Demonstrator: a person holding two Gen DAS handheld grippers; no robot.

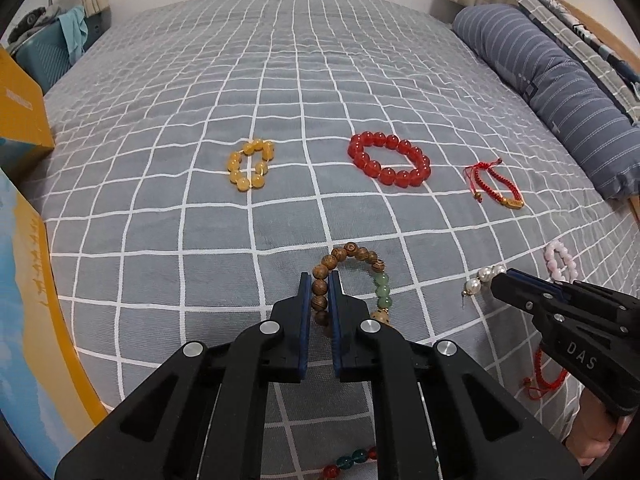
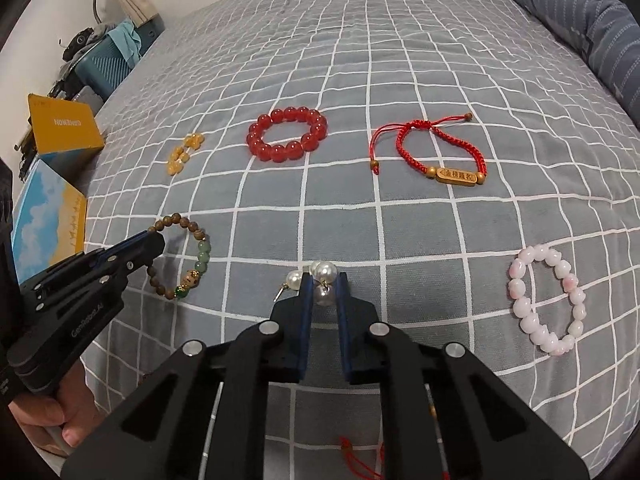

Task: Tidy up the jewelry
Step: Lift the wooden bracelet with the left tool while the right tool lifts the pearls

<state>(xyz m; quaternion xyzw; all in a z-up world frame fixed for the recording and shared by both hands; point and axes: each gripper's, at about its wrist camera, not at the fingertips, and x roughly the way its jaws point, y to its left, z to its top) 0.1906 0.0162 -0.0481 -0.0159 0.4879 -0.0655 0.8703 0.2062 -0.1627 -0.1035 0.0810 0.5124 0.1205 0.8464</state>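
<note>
L gripper (image 1: 320,280) has its fingers closed in on the brown side of the wooden bead bracelet (image 1: 352,256), beads pinched between the blue pads; the bracelet's green beads curve off to the right, lying on the grey checked bedspread (image 1: 160,220). R gripper (image 2: 324,280) sits w/ its fingers set around the pearl earrings (image 2: 322,274), one pearl between the pads and two more just past the tips (can't tell if it's actually squeezing or just touching). Laid out further up the bed: yellow bead bracelet (image 1: 250,164), red bead bracelet (image 2: 287,134) beside it, red cord bracelet (image 2: 436,152) w/ a gold tag. Pink bead bracelet (image 2: 546,298) is off to the right of the R gripper, well apart from the pearls
</note>
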